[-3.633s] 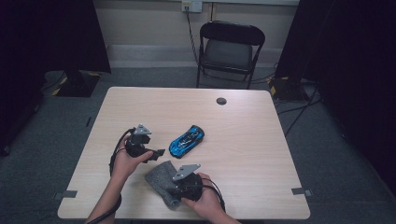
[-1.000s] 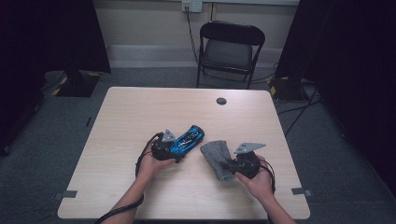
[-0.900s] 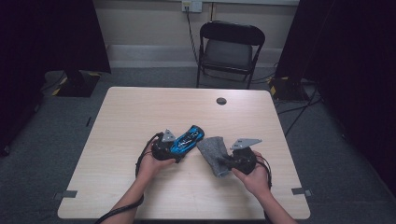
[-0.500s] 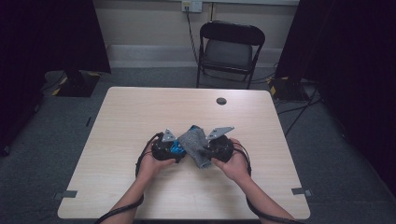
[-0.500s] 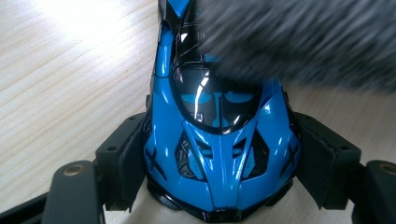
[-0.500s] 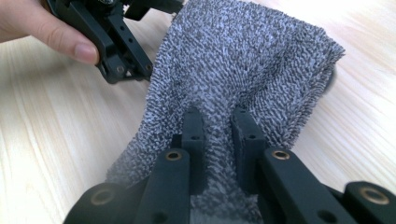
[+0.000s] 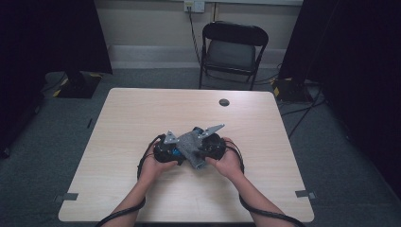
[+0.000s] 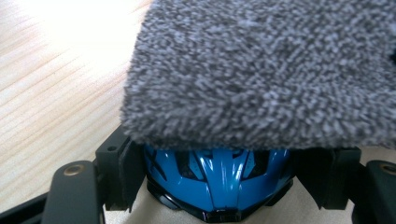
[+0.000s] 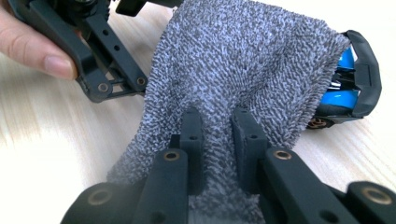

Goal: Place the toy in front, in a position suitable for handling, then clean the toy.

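Grey fuzzy cloth (image 7: 191, 147) lies draped over the blue car (image 8: 217, 182), and I count one cloth, one car, two grippers and two hands. I also see one table (image 7: 142, 113), one chair (image 7: 231, 47) behind it and one small black disc (image 7: 224, 102) on the tabletop. My left gripper (image 8: 219, 179) has the car squeezed between its jaws, one jaw on each side of the car's body, near the middle of the table. My right gripper (image 9: 217, 140) is clenched on a fold of the cloth, and the cloth spreads from there up and across the car. My left hand (image 7: 158, 163) and right hand (image 7: 226, 163) sit close together now. A second ago the right gripper and the cloth were off to the right of the car, with a gap between them. Since then the cloth has come over and covered the car. The car and the left gripper have stayed where they were.
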The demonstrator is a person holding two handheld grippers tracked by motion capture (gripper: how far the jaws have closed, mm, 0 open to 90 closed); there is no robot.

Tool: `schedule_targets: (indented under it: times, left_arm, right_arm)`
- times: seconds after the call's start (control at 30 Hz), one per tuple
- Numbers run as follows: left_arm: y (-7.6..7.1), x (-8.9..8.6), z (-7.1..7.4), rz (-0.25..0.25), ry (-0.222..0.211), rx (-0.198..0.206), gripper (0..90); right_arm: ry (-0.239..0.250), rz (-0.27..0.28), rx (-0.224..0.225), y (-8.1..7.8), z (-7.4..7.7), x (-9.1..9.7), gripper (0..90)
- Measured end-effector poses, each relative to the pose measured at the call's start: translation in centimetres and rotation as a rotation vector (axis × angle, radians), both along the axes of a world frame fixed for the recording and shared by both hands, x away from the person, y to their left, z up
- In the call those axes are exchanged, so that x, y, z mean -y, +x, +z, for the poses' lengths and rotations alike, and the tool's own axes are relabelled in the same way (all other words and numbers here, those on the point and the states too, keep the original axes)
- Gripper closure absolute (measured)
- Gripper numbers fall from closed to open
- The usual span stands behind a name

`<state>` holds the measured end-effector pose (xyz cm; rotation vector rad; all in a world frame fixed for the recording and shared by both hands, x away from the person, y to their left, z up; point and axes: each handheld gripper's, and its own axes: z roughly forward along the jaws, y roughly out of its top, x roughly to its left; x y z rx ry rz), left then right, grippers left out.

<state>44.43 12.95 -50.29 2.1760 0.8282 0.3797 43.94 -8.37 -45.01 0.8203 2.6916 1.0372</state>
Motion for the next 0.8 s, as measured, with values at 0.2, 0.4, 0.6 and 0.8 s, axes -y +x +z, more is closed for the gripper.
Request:
schedule_targets:
  times: [0.2,0.4,0.6,0.8]
  left_arm:
    - [0.0,0.0,0.0,0.0,0.001,0.0,25.6]
    - [0.0,0.0,0.0,0.002,0.0,-0.002,25.6]
    - [0.0,0.0,0.0,0.002,0.0,-0.002,25.6]
    - [0.0,0.0,0.0,0.002,-0.002,-0.001,25.6]
  right_arm:
    - [-0.007,0.018,-0.005,0.2,0.1,-0.4,77.1]
    - [-0.037,0.012,-0.012,0.3,-0.1,-1.1,77.2]
    - [-0.032,-0.003,-0.026,0.7,-0.5,-1.2,76.7]
    - [-0.024,-0.019,-0.024,0.7,-0.7,-1.0,76.6]
